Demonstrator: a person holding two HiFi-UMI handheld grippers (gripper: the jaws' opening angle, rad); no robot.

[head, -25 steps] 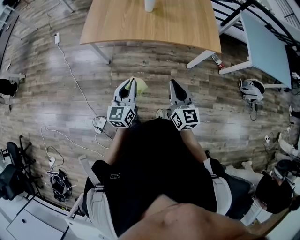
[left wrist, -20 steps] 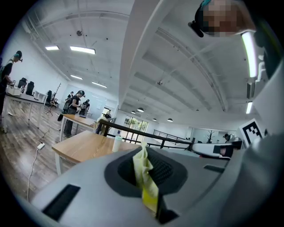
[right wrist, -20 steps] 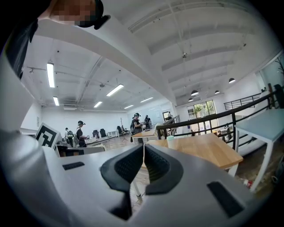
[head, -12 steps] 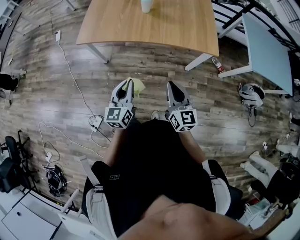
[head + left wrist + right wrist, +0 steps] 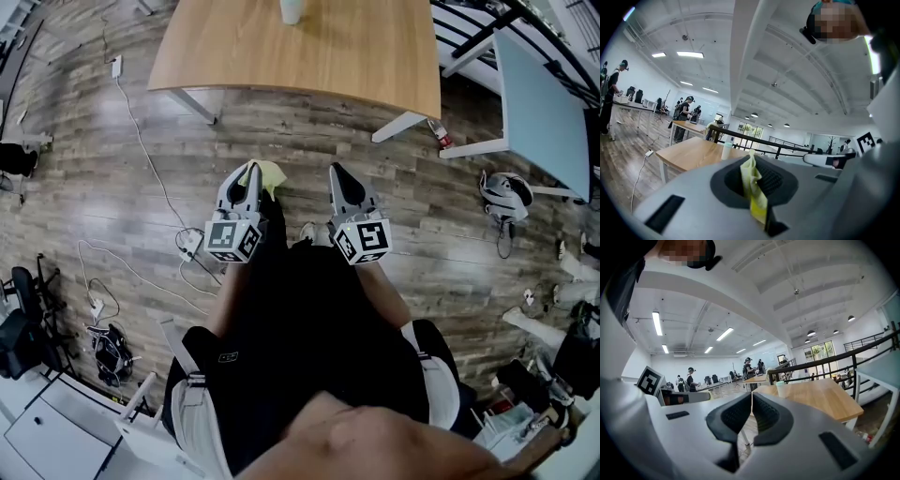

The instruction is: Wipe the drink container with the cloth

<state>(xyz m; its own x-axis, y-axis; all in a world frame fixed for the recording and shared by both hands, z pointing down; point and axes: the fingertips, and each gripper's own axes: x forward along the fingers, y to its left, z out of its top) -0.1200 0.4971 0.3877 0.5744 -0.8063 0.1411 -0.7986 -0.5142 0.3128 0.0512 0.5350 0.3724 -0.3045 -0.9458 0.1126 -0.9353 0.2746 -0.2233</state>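
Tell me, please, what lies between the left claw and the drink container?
Head view: only floor, then bare tabletop, between left claw, gripping the cloth, and drink container.

I can read no words, numbers or brand names anywhere. The left cube point(image 5: 232, 241) on the left gripper point(image 5: 251, 171) and the right cube point(image 5: 364, 240) on the right gripper point(image 5: 336, 172), mid-frame in the head view, carry only black-and-white square code patterns. A small white mark point(image 5: 228, 355) on the dark clothing point(image 5: 309, 328), lower left, is too small to read.
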